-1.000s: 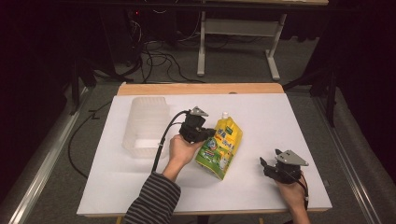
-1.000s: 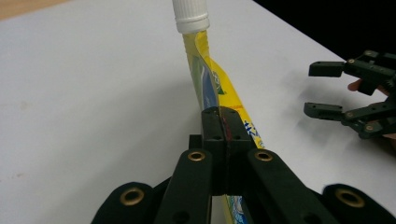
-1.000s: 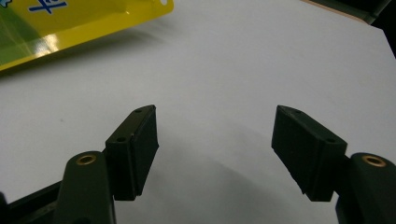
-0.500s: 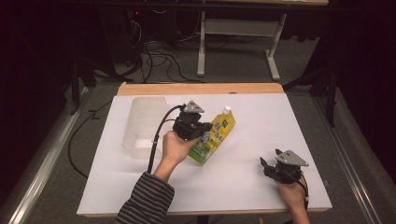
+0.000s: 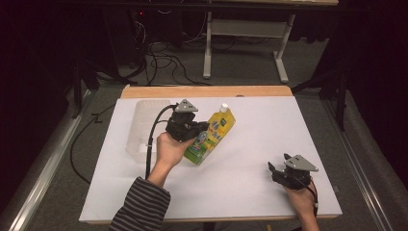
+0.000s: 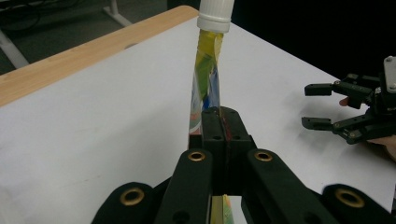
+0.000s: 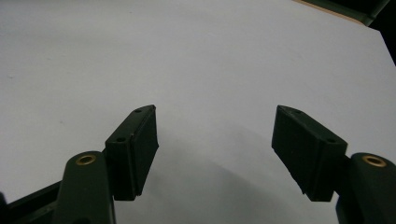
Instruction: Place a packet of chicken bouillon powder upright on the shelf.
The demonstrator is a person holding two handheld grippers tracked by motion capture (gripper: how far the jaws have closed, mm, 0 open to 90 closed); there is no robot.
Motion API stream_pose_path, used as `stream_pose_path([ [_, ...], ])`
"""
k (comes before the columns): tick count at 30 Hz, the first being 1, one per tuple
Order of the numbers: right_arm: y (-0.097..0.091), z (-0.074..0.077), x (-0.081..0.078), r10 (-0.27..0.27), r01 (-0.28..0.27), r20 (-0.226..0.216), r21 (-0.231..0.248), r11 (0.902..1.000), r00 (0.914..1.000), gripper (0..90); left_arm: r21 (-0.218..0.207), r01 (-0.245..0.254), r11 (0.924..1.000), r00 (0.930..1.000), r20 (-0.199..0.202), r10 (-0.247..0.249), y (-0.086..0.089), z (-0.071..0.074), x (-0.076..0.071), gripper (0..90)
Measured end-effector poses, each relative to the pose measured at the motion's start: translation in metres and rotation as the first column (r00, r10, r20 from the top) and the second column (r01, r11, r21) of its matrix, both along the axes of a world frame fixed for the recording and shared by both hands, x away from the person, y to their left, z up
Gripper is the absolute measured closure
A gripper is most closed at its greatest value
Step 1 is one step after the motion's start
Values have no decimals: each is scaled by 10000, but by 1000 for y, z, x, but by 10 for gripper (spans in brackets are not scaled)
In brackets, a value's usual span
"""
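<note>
- over the left-middle of the white table (image 5: 250,159), the left gripper (image 5: 192,131) is clamped on a yellow-green pouch (image 5: 209,137) with a white cap (image 5: 223,107)
- from the left gripper view the two black jaws are squeezed nearly together with the thin edge of the pouch (image 6: 205,88) pinched between them, cap (image 6: 215,15) at the top of the frame
- pouch is tilted, cap end pointing up and away toward the far side of the table; can't tell whether its bottom end touches the surface
- left hand (image 5: 168,149) is wrapped around the gripper body from below, forearm in a striped sleeve (image 5: 142,204) coming in from the bottom edge; the black cable (image 5: 151,139) loops down beside the wrist
- just left of that gripper sits a clear plastic container (image 5: 144,125), touching nothing as far as the high view shows
- right gripper (image 5: 276,171) is down at the near right corner, well apart from the pouch, held low by the right hand (image 5: 300,199)
- its jaws are spread wide with nothing between them, just bare table (image 7: 210,56) in the right gripper view
- same gripper (image 6: 322,106) also shows off to the right in the left gripper view, fingers (image 6: 320,88) apart
</note>
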State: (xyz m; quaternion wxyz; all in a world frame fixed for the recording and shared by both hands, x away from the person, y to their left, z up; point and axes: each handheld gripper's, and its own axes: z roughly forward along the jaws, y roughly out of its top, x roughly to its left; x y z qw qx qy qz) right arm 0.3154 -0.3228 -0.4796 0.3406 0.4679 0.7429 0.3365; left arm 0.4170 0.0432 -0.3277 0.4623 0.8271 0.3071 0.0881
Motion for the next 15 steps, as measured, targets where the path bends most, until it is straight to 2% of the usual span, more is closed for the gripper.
stream_pose_path([
  [10, -1, 0, 0, -4, 4, 13, 62, 10000, 10000, 318, -99, -390, 9992, 9987, 332, 393, 26, 22, -4, 900],
  [11, -1, 0, 0, -10, 10, 47, 85, 10000, 10000, 318, -213, -525, 9984, 9978, 386, 533, 32, 26, -3, 900],
  [15, -1, 0, -1, -38, 37, 100, 144, 9999, 9999, 319, -237, -797, 9965, 9948, 619, 811, 44, 34, -1, 900],
])
